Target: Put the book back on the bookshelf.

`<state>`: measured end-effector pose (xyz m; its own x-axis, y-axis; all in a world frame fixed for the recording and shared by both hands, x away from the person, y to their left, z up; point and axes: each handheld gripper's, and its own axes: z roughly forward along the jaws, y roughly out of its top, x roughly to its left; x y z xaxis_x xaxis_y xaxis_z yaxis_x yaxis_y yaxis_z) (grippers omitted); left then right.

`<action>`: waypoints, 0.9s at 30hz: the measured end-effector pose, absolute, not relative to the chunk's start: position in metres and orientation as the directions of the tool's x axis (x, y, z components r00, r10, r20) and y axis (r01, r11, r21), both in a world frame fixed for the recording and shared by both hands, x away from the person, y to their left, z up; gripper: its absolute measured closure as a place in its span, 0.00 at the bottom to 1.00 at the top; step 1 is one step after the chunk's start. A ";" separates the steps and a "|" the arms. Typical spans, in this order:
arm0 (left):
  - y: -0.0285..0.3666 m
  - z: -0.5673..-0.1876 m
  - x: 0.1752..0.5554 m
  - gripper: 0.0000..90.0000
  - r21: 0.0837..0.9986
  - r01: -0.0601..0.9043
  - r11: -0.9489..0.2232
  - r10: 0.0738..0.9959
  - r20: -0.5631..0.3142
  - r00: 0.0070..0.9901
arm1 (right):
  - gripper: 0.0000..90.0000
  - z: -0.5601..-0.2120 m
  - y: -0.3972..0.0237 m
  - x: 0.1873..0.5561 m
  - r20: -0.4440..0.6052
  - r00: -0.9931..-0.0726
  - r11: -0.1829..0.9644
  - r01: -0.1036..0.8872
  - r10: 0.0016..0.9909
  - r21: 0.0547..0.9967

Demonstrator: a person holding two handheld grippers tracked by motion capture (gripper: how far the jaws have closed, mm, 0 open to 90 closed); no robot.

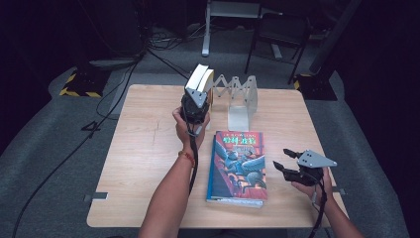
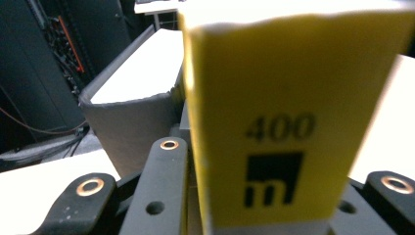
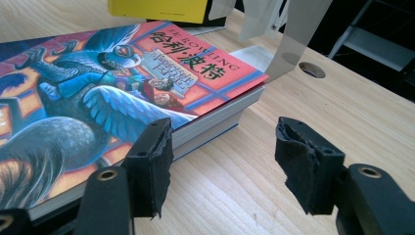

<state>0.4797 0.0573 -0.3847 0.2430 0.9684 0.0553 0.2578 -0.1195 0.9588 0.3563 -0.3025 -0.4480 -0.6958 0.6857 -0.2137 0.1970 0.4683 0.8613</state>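
Note:
A yellow book (image 1: 200, 78) stands upright above the far middle of the wooden table (image 1: 148, 148), and my left gripper (image 1: 196, 99) is shut on its lower end. In the left gripper view its yellow spine (image 2: 274, 98), marked "400", sits between the jaws of the left gripper (image 2: 271, 205). A metal zigzag book rack (image 1: 238, 96) stands just right of it. A colourful picture-cover book (image 1: 237, 166) lies flat at the near middle. My right gripper (image 1: 282, 158) hovers open beside its right edge. In the right gripper view, the right gripper (image 3: 230, 169) has its left pad against the flat book's (image 3: 98, 98) corner.
Carpeted floor surrounds the table, with black cables (image 1: 119, 84) trailing at the left. A yellow-and-black striped base (image 1: 79, 87) sits at the far left. A dark chair (image 1: 280, 34) and a white frame (image 1: 218, 20) stand behind the table. The rack's metal plate (image 3: 293, 39) rises beyond the flat book.

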 end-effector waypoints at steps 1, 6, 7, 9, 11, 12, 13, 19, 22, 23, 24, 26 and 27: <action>0.056 -0.387 0.480 0.82 0.958 0.260 -0.119 0.970 0.056 0.236 | 0.44 -0.448 -0.302 0.356 -0.218 -0.697 0.471 0.192 0.683 0.861; 0.053 -0.397 0.479 0.82 0.959 0.261 -0.112 0.973 0.053 0.223 | 0.44 -0.448 -0.301 0.355 -0.220 -0.701 0.474 0.189 0.678 0.860; 0.053 -0.397 0.479 0.82 0.959 0.261 -0.112 0.973 0.053 0.223 | 0.44 -0.448 -0.301 0.355 -0.220 -0.701 0.474 0.189 0.678 0.860; 0.053 -0.401 0.478 0.82 0.958 0.266 -0.102 0.975 0.043 0.219 | 0.44 -0.448 -0.301 0.356 -0.221 -0.700 0.475 0.190 0.679 0.859; 0.053 -0.402 0.478 0.82 0.959 0.268 -0.096 0.974 0.036 0.222 | 0.44 -0.449 -0.301 0.356 -0.216 -0.700 0.473 0.195 0.681 0.859; 0.054 -0.403 0.477 0.82 0.960 0.265 -0.087 0.974 0.026 0.225 | 0.44 -0.449 -0.301 0.356 -0.215 -0.700 0.474 0.196 0.680 0.859; 0.054 -0.403 0.475 0.82 0.959 0.269 -0.093 0.974 0.032 0.222 | 0.44 -0.449 -0.300 0.356 -0.221 -0.701 0.481 0.195 0.678 0.855; 0.052 -0.407 0.471 0.75 0.952 0.282 -0.123 0.972 0.057 0.229 | 0.43 -0.451 -0.297 0.355 -0.226 -0.711 0.499 0.201 0.666 0.843; 0.050 -0.410 0.470 0.66 0.941 0.306 -0.146 0.968 0.072 0.241 | 0.43 -0.450 -0.296 0.355 -0.228 -0.713 0.503 0.199 0.663 0.841; 0.050 -0.412 0.469 0.64 0.938 0.308 -0.157 0.966 0.081 0.244 | 0.43 -0.450 -0.296 0.355 -0.230 -0.714 0.505 0.197 0.661 0.841; 0.050 -0.413 0.468 0.61 0.936 0.313 -0.164 0.965 0.085 0.249 | 0.43 -0.450 -0.296 0.354 -0.229 -0.716 0.506 0.196 0.659 0.840; 0.051 -0.415 0.466 0.58 0.935 0.314 -0.167 0.964 0.089 0.249 | 0.42 -0.450 -0.295 0.354 -0.229 -0.719 0.510 0.198 0.656 0.837; 0.052 -0.417 0.464 0.58 0.936 0.313 -0.162 0.965 0.083 0.249 | 0.42 -0.450 -0.295 0.354 -0.229 -0.719 0.510 0.198 0.656 0.837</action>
<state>0.4644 0.0522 -0.4165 0.2492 0.9649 0.0833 0.3127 -0.1616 0.9360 0.3539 -0.2952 -0.4500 -0.7189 0.6562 -0.2294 0.1985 0.5100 0.8369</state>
